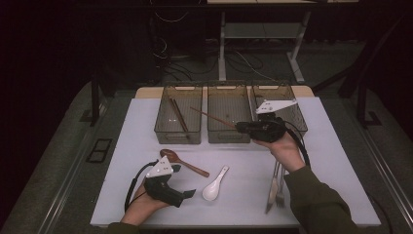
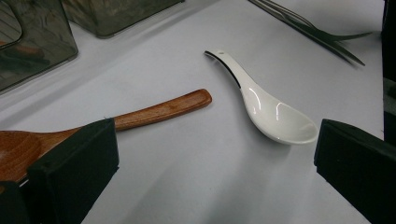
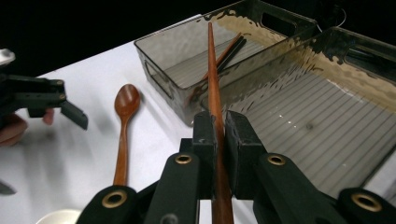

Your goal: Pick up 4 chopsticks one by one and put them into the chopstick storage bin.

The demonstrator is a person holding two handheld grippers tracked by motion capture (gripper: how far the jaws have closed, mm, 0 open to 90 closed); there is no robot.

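Observation:
My right gripper (image 1: 239, 127) (image 3: 220, 135) is shut on a brown chopstick (image 1: 212, 117) (image 3: 212, 70), which points left over the middle bin (image 1: 228, 137) (image 3: 327, 107). The left bin (image 1: 178, 137) (image 3: 154, 60) holds a pair of chopsticks (image 1: 178, 116) (image 3: 231, 49). My left gripper (image 1: 187, 195) (image 2: 215, 172) is open near the table's front edge, with nothing between its jaws. Just past it lie a white ceramic spoon (image 1: 214, 187) (image 2: 275, 114) and a wooden spoon (image 1: 182, 162) (image 2: 159, 110) (image 3: 125, 116).
A third translucent bin (image 1: 298, 119) stands at the back right, partly behind my right gripper. A metal fork and knife (image 1: 275, 187) (image 2: 317, 30) lie at the front right beside the person's right forearm. The white table top (image 1: 336, 161) ends at a dark floor.

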